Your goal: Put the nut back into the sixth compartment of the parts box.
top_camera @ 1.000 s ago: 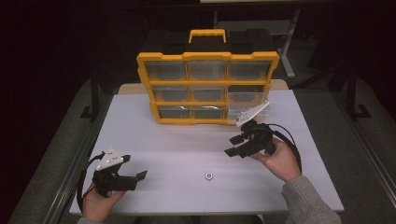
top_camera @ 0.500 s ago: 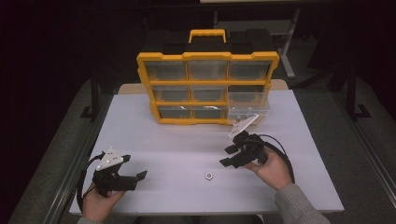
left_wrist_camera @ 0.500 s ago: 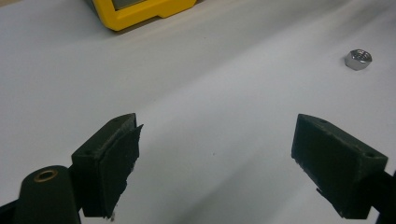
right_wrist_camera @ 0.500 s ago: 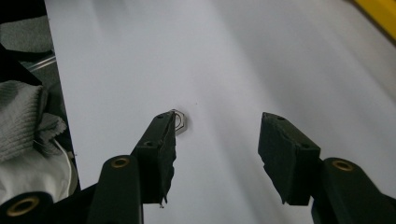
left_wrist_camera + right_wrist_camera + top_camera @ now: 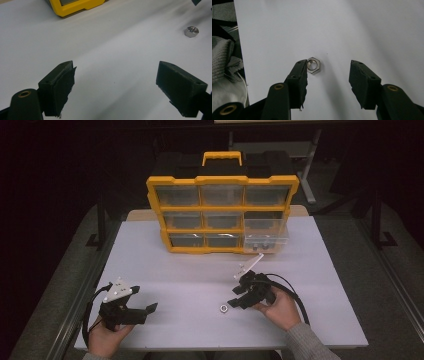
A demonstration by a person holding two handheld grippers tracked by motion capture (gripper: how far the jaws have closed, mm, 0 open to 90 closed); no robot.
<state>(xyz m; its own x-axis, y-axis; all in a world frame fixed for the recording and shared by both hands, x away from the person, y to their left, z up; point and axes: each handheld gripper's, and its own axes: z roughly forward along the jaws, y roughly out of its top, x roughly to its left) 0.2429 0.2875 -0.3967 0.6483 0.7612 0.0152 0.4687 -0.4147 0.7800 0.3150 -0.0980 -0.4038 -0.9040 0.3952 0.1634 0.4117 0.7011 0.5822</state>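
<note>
I am lowering my right gripper (image 5: 328,83) onto the hex nut (image 5: 313,65) — jaws just narrowing, nothing pinched yet, the nut lying near one pad. A second ago I was nearer the yellow organizer (image 5: 222,212); now pickup looks close. My left gripper (image 5: 134,309) is idling open on the white table (image 5: 200,275) — dark room around.
</note>
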